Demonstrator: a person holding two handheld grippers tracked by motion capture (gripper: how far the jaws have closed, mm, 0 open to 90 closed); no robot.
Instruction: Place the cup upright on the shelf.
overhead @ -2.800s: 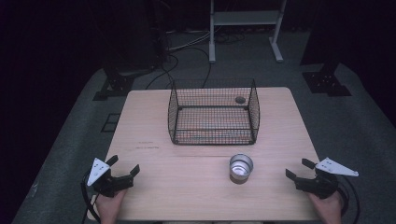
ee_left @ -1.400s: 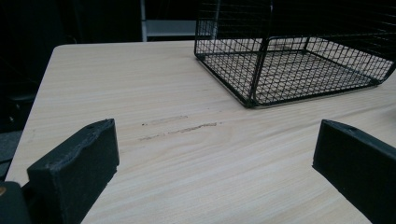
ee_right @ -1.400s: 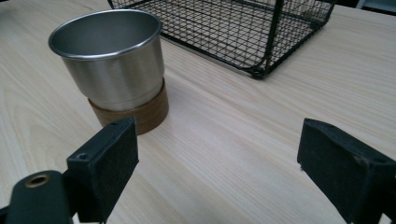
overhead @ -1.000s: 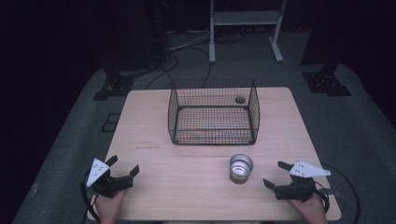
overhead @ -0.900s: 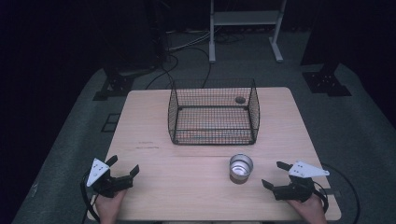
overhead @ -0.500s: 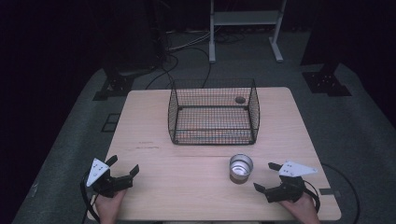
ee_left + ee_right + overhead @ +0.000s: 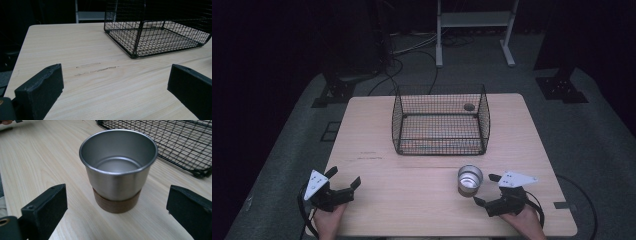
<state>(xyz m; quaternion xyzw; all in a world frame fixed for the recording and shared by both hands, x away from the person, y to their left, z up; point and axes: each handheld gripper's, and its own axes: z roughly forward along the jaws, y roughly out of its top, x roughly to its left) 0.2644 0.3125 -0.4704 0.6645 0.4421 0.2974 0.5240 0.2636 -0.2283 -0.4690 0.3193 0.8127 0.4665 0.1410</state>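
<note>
Two open tools near a steel cup

We see the right tool (image 7: 486,189) with jaws spread wide, just beside the cup (image 7: 470,179), not touching it. The left tool (image 7: 344,179), also spread, rests apart at the table (image 7: 412,200) edge. Farther, the wire basket (image 7: 440,120) stands on the table.

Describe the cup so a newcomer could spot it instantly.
Start at the black wire basket in the middle of the wooden table. In the high view, the metal cup stands upright just in front of the basket's near right corner, by the right gripper. It is the one shiny silver thing, empty, with a brown band around its base.
</note>
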